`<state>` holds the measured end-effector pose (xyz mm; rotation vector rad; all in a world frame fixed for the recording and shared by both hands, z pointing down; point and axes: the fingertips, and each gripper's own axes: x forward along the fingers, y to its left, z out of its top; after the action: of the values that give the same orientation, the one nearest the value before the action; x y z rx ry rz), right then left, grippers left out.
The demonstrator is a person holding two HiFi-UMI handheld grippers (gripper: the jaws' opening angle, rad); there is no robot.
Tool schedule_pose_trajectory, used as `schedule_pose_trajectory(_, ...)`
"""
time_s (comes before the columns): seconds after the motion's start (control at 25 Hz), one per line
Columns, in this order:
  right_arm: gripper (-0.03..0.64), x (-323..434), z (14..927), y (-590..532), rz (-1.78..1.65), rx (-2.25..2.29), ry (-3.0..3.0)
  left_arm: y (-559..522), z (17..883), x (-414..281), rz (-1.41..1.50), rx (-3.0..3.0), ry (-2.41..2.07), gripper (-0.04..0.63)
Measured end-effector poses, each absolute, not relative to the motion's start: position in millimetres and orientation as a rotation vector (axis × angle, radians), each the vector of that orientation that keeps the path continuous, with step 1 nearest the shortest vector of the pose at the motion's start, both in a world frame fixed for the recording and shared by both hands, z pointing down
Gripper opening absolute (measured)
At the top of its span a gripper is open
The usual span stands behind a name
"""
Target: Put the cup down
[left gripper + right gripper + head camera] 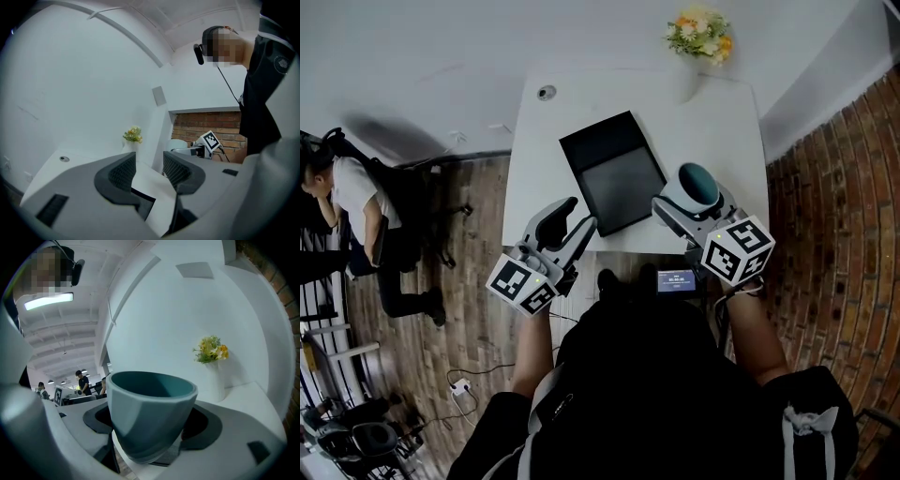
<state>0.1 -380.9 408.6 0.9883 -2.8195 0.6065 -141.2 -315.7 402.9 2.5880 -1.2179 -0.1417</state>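
Right claw (pixel 698 202) is closed around the teal cup (pixel 697 186); jaws stand wide, one pad on each side of the cup wall; cup is upright, mouth up, nothing visible inside it. The cup sits over the near right part of the white bench (pixel 722 131), just right of the black tray's near right corner; cannot tell whether its base touches the bench.

Left claw (pixel 578 216) is empty; jaws are apart at a middling gap with nothing between them; it hangs at the bench's near edge towards the near left corner, tips just beside the tray's near left side, pointing roughly level across the bench.

Black tray (pixel 614 173) lies flat mid-bench, skewed to the bench edges, and reaches close to the near edge; its surface is bare.

White vase (pixel 689 84) with yellow and white flowers (pixel 698 33) stands at the far right corner, well apart from the cup; a round cable grommet (pixel 547 92) sits at the far left corner.

Brick wall (pixel 834 216) runs along the right of the bench; wood floor (pixel 478 309) lies left of and below it; a person in a white top (pixel 356 197) sits at the far left, well away from the bench.
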Motion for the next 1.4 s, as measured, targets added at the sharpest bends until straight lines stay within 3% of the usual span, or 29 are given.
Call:
schedule_pose_trajectory(0.96, 0.396, -30, 432, -422, 0.608, 0.912, -2.801, -336, 419, -152, -0.131, 2.53, -1.227, 0.189)
schedule_pose_trajectory(1.4, 0.396, -114, 490, -496, 0.44, 0.819, -2.773, -328, 428, -162, -0.104, 2.488, -1.198, 0.189)
